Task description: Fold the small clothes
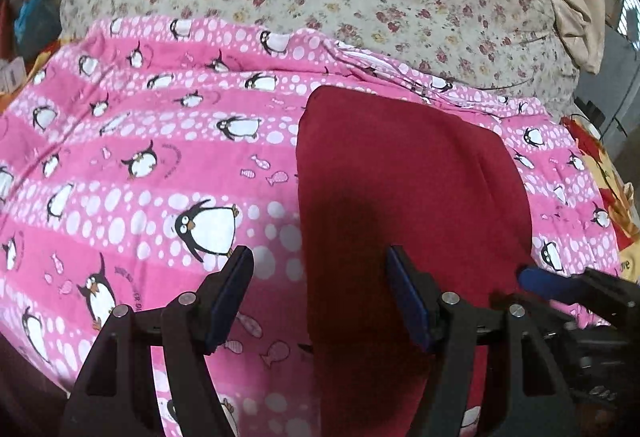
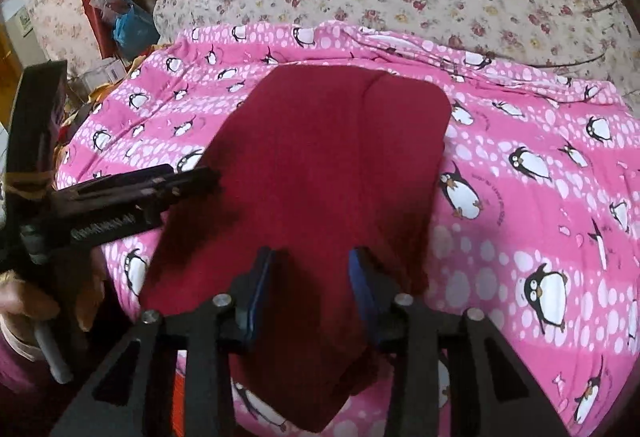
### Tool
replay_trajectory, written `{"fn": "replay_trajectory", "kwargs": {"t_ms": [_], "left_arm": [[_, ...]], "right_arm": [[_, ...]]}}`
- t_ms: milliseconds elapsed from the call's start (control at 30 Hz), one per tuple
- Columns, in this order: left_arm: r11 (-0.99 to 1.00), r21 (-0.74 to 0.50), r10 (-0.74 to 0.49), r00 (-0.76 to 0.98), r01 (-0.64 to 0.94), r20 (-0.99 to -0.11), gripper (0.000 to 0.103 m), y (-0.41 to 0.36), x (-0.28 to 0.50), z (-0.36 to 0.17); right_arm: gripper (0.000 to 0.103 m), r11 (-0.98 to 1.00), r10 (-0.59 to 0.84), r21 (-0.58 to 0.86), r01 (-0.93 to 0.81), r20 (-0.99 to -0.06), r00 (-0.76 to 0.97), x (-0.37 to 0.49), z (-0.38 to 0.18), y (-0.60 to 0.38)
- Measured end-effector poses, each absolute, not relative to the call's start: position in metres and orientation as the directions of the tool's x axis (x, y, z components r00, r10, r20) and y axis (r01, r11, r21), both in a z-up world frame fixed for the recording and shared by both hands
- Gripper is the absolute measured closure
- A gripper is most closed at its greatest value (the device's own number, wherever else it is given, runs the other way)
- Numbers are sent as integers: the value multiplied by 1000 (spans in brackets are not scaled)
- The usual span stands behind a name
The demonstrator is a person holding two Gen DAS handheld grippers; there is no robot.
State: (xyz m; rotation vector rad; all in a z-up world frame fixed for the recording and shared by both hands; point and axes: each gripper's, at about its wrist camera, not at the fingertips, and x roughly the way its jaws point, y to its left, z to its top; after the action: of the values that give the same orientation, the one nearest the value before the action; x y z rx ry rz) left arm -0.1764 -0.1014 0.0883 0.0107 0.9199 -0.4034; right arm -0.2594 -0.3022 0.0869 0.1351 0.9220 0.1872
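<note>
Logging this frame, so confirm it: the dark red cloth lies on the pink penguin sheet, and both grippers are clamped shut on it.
Not quite. The dark red cloth does lie on the pink penguin sheet, but neither gripper is clamped shut. The right wrist view shows the right gripper with jaws apart over the cloth; the left wrist view shows the left gripper open too.

The left gripper [image 1: 320, 265] is held with its jaws spread wide, nothing clamped between the blue pads [image 1: 230, 297]. The right gripper [image 2: 312, 261] is held with its jaws parted more narrowly. In the right wrist view, the left gripper is seen gripped by the person's left hand [image 2: 28, 305].
</note>
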Motion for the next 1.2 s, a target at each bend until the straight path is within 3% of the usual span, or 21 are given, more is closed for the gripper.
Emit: {"fn": "replay_trajectory", "kwargs": {"t_ms": [100,167,367,1200], "left_arm": [[926,-170,-342,558,337,-756,54,-99,-180,94],[933,-158,-329,592,323,-736,54,-95,-183,100],[950,-147,-298,653,277,-696,54,-83,-188,111],[960,-113,-264,691,257,-673,54,-77,-191,115]], "right_arm": [[52,969,230,234,-77,-745,626,-270,102,-304],[40,974,203,222,-53,-733,649,-271,107,-304],[30,980,138,197,8,-714,686,-277,118,-303],[22,983,38,149,104,-729,683,-261,111,-295]]}}
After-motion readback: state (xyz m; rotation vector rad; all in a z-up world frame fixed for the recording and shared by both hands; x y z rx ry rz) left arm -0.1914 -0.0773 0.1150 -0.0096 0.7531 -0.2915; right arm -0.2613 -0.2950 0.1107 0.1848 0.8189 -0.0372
